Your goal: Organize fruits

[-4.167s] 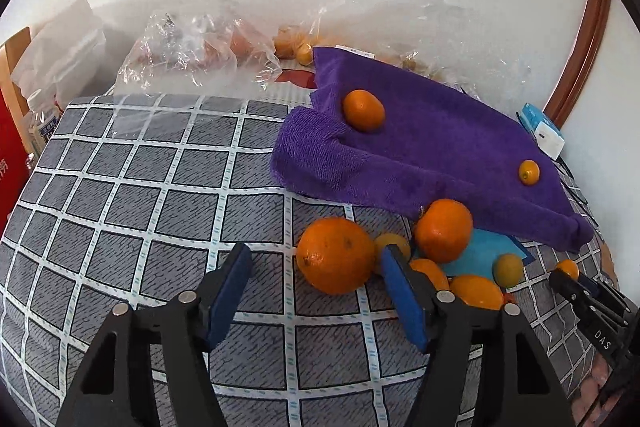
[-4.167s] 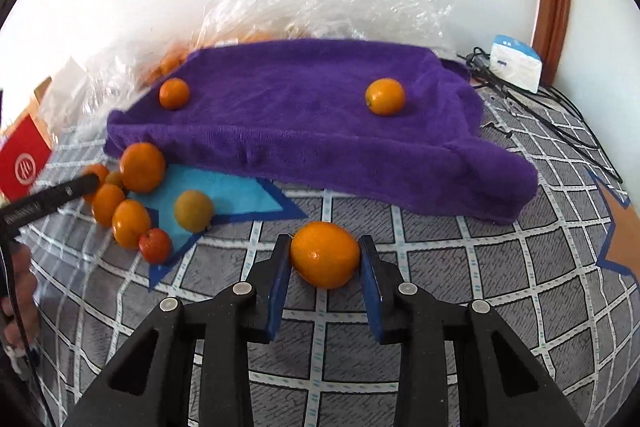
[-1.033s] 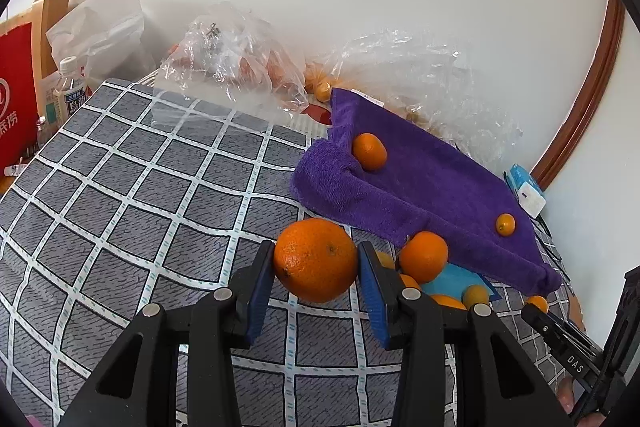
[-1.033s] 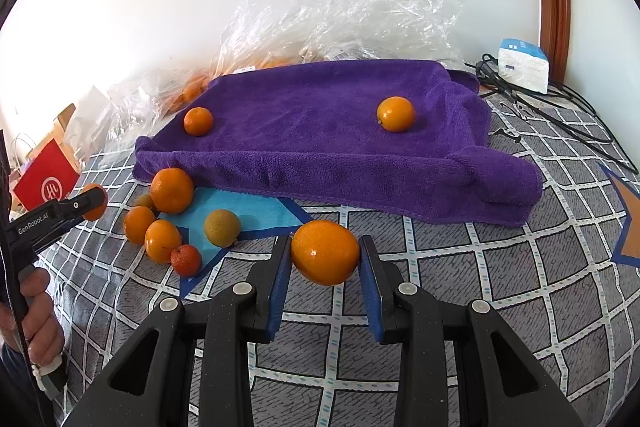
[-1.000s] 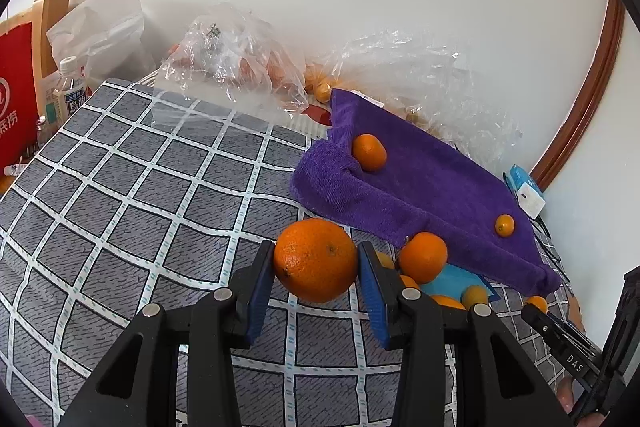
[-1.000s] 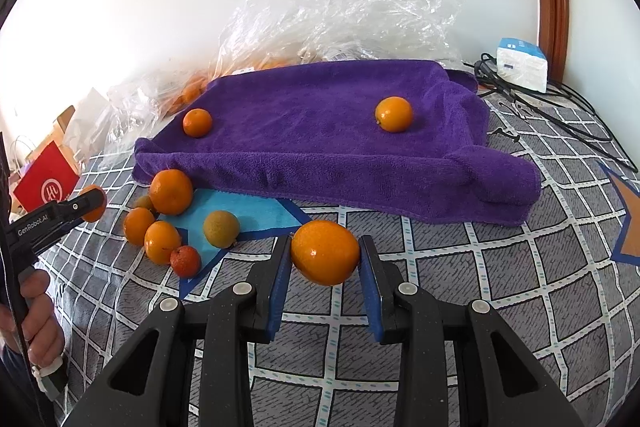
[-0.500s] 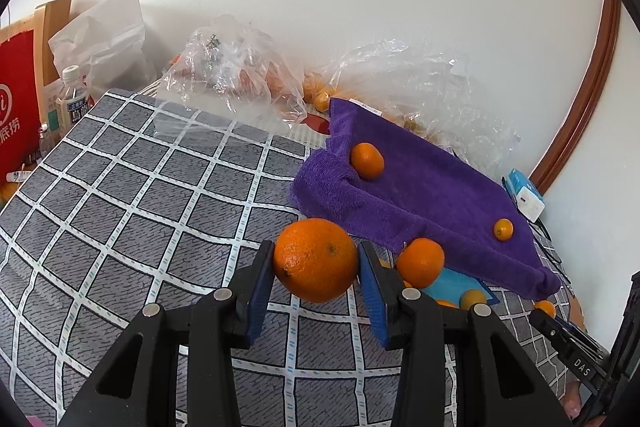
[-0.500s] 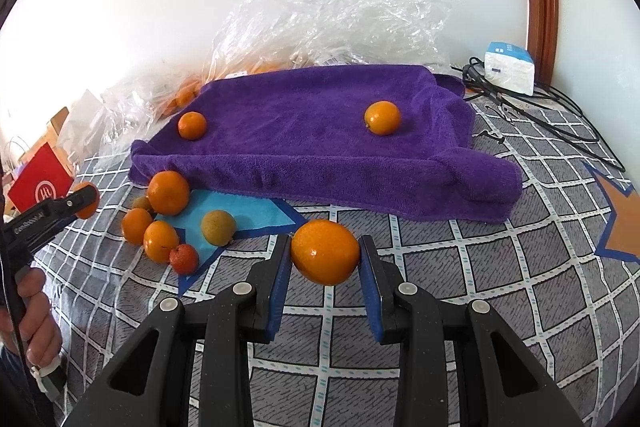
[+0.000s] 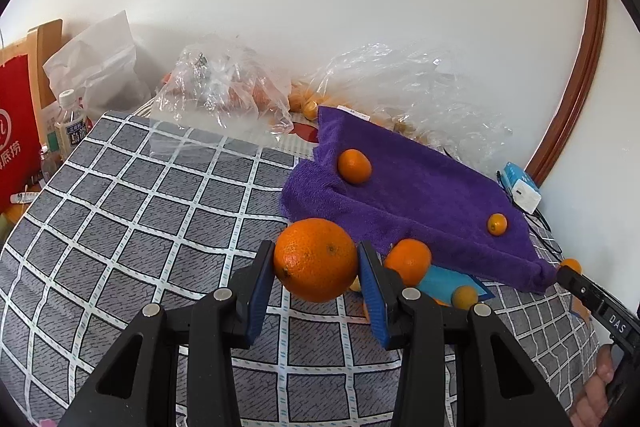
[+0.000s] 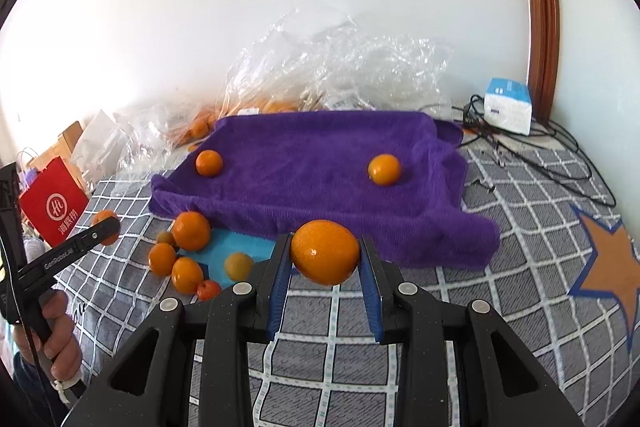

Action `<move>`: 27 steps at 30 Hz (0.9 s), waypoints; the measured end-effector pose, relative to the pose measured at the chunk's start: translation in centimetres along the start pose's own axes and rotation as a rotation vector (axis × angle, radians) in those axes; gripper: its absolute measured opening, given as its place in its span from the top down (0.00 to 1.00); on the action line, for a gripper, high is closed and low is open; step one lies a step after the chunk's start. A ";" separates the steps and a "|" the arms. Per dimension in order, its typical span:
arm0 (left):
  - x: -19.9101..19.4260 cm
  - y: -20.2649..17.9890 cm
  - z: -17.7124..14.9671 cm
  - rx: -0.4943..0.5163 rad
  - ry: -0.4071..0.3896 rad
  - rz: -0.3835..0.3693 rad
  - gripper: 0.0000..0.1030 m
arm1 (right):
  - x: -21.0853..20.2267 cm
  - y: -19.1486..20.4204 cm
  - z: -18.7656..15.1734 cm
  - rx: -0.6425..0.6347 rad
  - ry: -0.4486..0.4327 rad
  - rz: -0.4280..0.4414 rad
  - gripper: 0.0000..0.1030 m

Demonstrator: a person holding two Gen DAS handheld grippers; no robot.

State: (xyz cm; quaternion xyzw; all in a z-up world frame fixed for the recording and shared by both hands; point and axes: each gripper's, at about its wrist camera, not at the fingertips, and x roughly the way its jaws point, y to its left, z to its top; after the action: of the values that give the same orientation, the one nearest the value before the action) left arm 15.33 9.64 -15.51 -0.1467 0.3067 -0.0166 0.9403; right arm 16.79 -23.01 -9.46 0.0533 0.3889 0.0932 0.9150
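Both clamped: left gripper (image 9: pixel 316 263) on large dimpled round orange (image 9: pixel 315 259), right gripper (image 10: pixel 325 259) on smaller glossy orange (image 10: pixel 325 257), both airborne over checked grey bedcover (image 10: pixel 500 299), purple towel (image 10: pixel 320 179) straight ahead, nearer right.

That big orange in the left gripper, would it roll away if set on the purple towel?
Probably a little: the orange is round, the purple towel looks bunched and uneven. Yet two small oranges rest there unmoving, so its pile likely holds fruit.
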 end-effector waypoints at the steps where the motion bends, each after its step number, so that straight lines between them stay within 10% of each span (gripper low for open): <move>1: -0.3 -0.2 0.2 -0.001 -0.003 -0.006 0.62 | 0.0 0.0 0.4 0.001 -0.003 -0.004 0.68; 17: 4.7 -6.3 7.2 0.055 -0.024 -0.048 0.62 | 4.0 -1.5 7.7 -0.008 -0.065 -0.045 0.68; 27: 10.2 -4.5 6.3 0.003 0.026 -0.034 0.62 | 8.2 -4.6 6.1 0.066 -0.022 -0.071 0.68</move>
State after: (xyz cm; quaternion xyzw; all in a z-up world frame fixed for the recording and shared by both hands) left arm 27.55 5.77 -15.17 -0.1503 0.3164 -0.0350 0.9360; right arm 27.33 -25.88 -11.74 0.0705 0.3835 0.0473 0.9196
